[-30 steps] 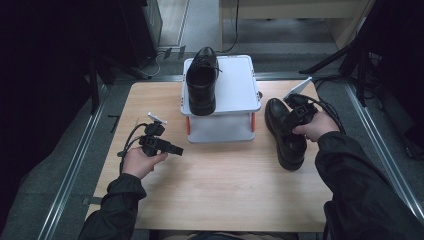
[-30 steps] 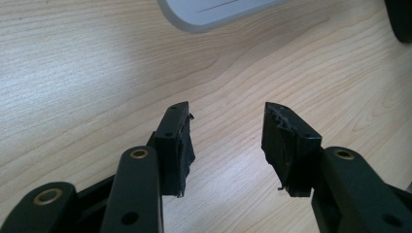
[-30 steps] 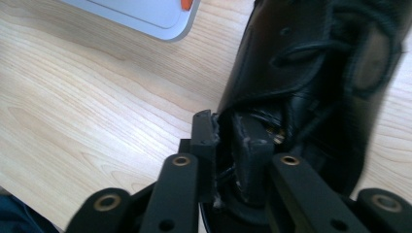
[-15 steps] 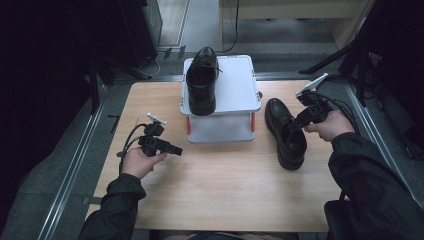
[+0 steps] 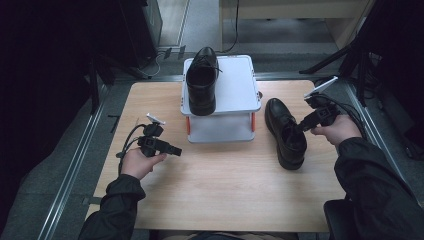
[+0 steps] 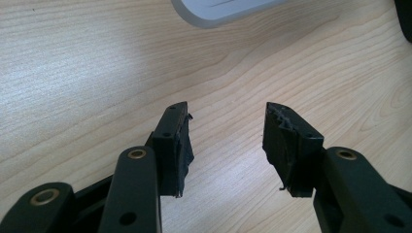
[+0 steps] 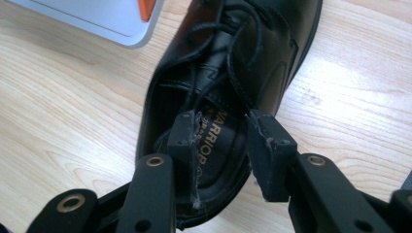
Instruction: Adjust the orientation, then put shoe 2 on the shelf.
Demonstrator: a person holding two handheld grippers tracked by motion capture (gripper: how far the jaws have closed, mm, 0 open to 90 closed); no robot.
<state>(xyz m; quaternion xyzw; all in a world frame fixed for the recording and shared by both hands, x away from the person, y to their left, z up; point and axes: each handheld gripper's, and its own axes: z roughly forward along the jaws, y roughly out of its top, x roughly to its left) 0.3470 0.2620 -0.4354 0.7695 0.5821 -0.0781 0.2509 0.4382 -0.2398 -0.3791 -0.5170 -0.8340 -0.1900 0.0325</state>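
My right gripper point(image 5: 303, 127) has just been opening its two black jaws and now hangs at the rim of the black leather lace-up shoe point(image 5: 286, 133) on the table; in the right gripper view the padded fingertips point(image 7: 187, 138) sit over the shoe's mouth with a gap between them and nothing pinched, the printed insole showing through that gap, so I judge the shoe released where it lies, right of the white two-tier plastic shoe rack point(image 5: 235, 85). To finish this well I would spread the jaws a little wider before drawing away, and pull back clear of the heel collar and the loose laces so that no pad catches and drags the shoe. My left gripper point(image 5: 176, 149) hovers over bare wood with its jaws wide apart and empty, well apart from everything. The matching second black shoe point(image 5: 202, 82) already sits on the left half of the rack's top shelf, and the right half of that shelf is bare. The light wooden table point(image 5: 225, 185) has plenty of open room toward me; on my right the shoe lies nearer the table edge, where my cable trails, so I judge swinging outward there the thing to avoid.
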